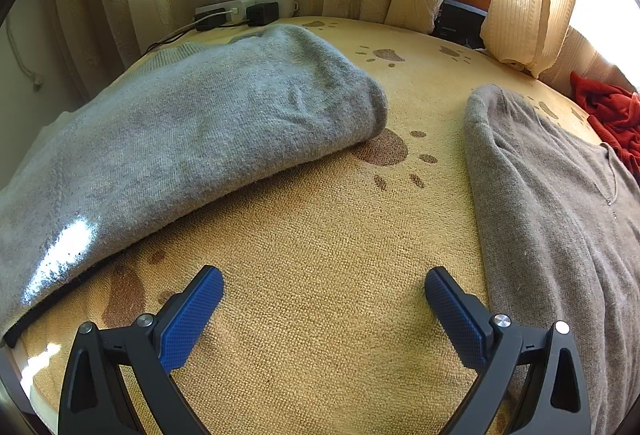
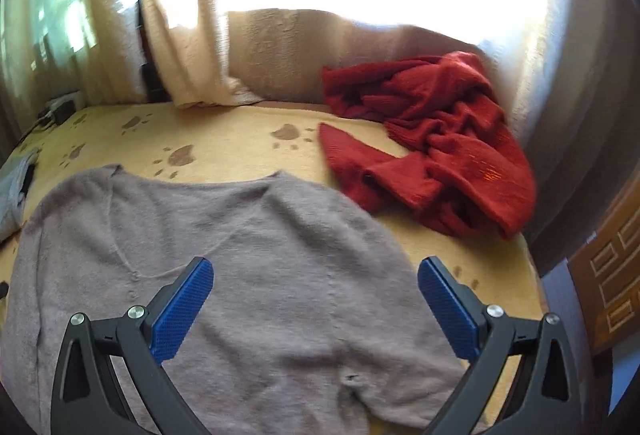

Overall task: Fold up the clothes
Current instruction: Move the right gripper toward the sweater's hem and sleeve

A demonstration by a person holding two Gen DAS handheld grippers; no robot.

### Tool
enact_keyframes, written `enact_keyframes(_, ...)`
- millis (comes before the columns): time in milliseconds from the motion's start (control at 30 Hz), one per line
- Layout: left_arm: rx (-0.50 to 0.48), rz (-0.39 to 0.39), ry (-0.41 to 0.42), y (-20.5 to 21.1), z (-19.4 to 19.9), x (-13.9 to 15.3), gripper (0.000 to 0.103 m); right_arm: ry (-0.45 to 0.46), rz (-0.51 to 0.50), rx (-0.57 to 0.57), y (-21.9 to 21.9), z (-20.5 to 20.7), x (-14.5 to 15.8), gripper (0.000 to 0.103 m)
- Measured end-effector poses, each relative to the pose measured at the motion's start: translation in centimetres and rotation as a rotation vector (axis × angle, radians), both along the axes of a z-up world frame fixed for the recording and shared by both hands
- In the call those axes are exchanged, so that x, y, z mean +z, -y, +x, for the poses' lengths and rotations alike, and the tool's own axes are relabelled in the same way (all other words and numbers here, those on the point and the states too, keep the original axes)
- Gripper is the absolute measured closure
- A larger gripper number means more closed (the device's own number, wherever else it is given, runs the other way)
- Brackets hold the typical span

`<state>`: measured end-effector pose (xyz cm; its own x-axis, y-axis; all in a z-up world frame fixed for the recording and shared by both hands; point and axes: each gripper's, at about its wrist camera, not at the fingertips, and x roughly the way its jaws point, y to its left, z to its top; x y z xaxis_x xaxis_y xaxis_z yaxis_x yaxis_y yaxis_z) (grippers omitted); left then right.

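The left tool is hovering with its jaws spread wide and empty over a bare strip of the yellow blanket, the folded grey sweater lying ahead to its left and the edge of the taupe sweater running just beside its right finger. The right tool is gaping wide and empty over the taupe sweater, which is lying spread flat beneath it. The red sweater is sitting crumpled ahead to the right near the bed's edge, with bare blanket ahead.
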<state>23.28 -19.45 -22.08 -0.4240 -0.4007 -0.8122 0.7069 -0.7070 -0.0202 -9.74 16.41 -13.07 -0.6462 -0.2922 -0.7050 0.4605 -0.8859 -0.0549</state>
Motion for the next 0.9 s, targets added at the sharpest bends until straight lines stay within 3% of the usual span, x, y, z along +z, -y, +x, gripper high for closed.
enact_keyframes(100, 0.001, 0.0, 0.0, 0.0, 0.0, 0.0, 0.0, 0.034, -0.011, -0.106, -2.9, -1.8, 0.1, 0.0)
enact_keyframes(333, 0.001, 0.0, 0.0, 0.0, 0.0, 0.0, 0.0, 0.039, 0.089, -0.043, -2.6, -1.1, -0.7, 0.0)
enact_keyframes(467, 0.001, 0.0, 0.0, 0.0, 0.0, 0.0, 0.0, 0.023, 0.094, -0.075, -2.9, -1.2, 0.5, 0.0)
enact_keyframes(800, 0.001, 0.0, 0.0, 0.0, 0.0, 0.0, 0.0, 0.047, -0.034, -0.242, -8.5, 1.1, 5.5, 0.0)
enact_keyframes(900, 0.001, 0.0, 0.0, 0.0, 0.0, 0.0, 0.0, 0.046, -0.096, -0.242, -10.2, 2.0, 5.7, 0.0)
